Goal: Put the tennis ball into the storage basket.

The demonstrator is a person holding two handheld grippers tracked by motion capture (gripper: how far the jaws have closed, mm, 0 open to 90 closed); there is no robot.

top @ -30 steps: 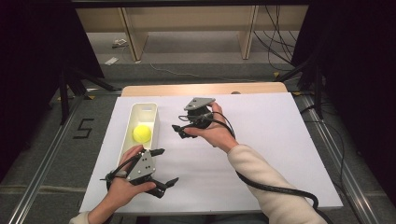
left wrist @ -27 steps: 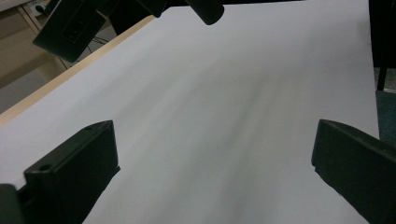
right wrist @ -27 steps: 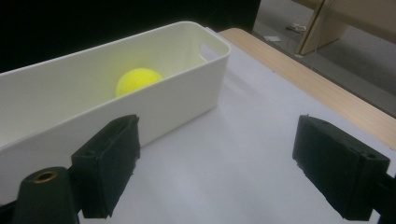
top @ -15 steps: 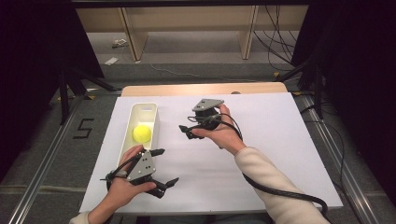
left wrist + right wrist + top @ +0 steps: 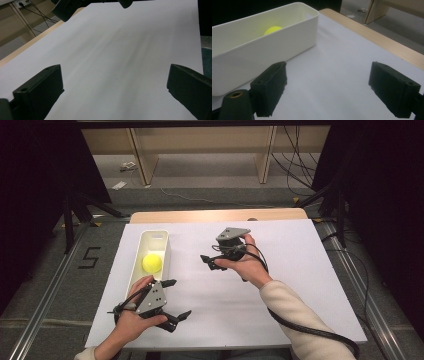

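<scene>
**Two hand-held grippers over a white table, ball in a bin**

Low in the high view, the left gripper [image 5: 176, 298] sits at lower left, its black jaws spread wide over bare white table [image 5: 290, 290]. At mid-frame, the right gripper [image 5: 209, 261] is also spread wide, holding nothing. Left of it, a long white plastic bin [image 5: 134, 270] holds a yellow-green ball [image 5: 152, 263]. On the grey floor at far left, a dark marking reads "5" [image 5: 89, 257].
</scene>
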